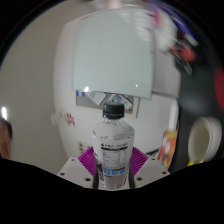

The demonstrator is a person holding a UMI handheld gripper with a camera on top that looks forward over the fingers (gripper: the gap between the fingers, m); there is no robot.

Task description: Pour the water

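A clear plastic water bottle point(113, 140) with a black cap and a white printed label stands upright between my gripper's fingers. My gripper point(113, 163) is shut on the bottle: the purple pads point(88, 160) press on the label at both sides. The bottle's lower part is hidden below the fingers. Behind the bottle is a white board or panel point(110, 50) with a clip at its lower edge.
A pale rounded object, maybe a cup or bowl point(200, 140), stands to the right of the bottle. Some colourful items point(185, 50) lie further back on the right. Small dark marks show on the white surface to the left point(68, 120).
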